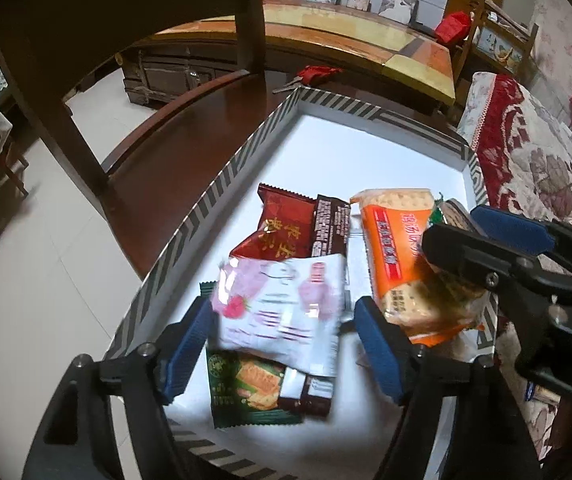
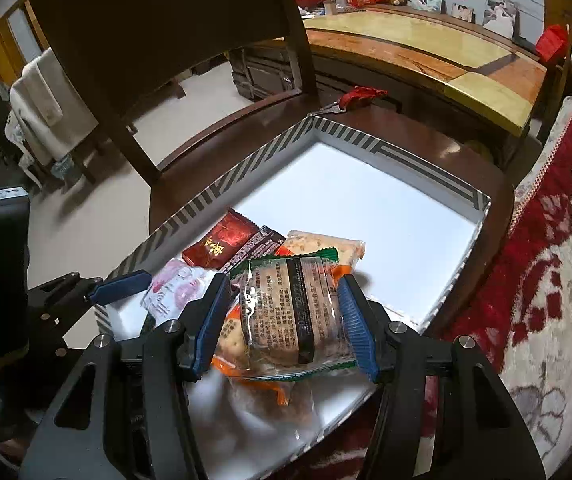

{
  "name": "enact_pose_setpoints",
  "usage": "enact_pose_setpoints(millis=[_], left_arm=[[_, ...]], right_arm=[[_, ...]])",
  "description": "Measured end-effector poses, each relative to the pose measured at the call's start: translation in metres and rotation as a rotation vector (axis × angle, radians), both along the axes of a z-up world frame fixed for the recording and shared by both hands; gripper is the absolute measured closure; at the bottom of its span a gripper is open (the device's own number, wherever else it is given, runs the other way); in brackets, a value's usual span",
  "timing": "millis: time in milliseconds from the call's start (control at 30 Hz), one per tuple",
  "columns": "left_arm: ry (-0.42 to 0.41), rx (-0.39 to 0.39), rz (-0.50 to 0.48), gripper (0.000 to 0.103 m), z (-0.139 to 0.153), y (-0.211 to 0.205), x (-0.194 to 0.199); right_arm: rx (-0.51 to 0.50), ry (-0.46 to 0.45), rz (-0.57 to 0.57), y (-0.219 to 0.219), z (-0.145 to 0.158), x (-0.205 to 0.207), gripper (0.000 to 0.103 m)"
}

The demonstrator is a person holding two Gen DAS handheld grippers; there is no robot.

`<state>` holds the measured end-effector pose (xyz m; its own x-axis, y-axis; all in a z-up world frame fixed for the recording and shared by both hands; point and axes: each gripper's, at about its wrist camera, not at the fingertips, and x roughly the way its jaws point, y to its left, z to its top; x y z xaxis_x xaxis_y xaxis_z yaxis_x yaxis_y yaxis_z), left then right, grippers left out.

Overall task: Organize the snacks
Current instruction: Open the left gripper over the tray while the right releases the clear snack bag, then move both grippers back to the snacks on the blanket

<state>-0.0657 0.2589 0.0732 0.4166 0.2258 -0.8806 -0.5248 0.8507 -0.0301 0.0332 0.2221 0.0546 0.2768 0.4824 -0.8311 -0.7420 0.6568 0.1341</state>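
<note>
- One striped box (image 1: 222, 184) fills centre frame on a dark wooden chair (image 1: 190, 136), snack packets heaped at its lower end.
- Left gripper (image 1: 282, 344) spread wide around the pink-and-white packet (image 1: 282, 312), which looks blurred.
- Right gripper (image 2: 286, 320) clamps a clear biscuit pack (image 2: 290, 312), lower centre.

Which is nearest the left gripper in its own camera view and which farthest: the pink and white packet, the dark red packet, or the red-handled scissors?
From the left gripper:
1. Pink and white packet, between the fingers.
2. Dark red packet, just beyond, mid-box.
3. Red-handled scissors, past the box's far corner, on the chair seat.
</note>
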Motion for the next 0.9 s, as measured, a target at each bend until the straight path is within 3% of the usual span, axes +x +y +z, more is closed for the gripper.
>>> enact_pose_setpoints(millis=[233, 500, 633, 900], left_arm=[[-0.005, 0.020, -0.007, 0.021, 0.009, -0.005, -0.011], [-0.022, 0.022, -0.004, 0.020, 0.019, -0.011, -0.022], [-0.049, 0.031, -0.020, 0.013, 0.031, -0.022, -0.022], [-0.086, 0.041, -0.111, 0.012, 0.047, -0.063, -0.013]], right_arm=[[0.100, 0.039, -0.025, -0.015, 0.013, -0.005, 0.045], [0.110, 0.019, -0.071, -0.046, 0.023, -0.018, 0.044], [0.114, 0.012, -0.098, -0.070, 0.028, -0.026, 0.044], [0.142, -0.012, -0.181, -0.127, 0.038, -0.045, 0.044]])
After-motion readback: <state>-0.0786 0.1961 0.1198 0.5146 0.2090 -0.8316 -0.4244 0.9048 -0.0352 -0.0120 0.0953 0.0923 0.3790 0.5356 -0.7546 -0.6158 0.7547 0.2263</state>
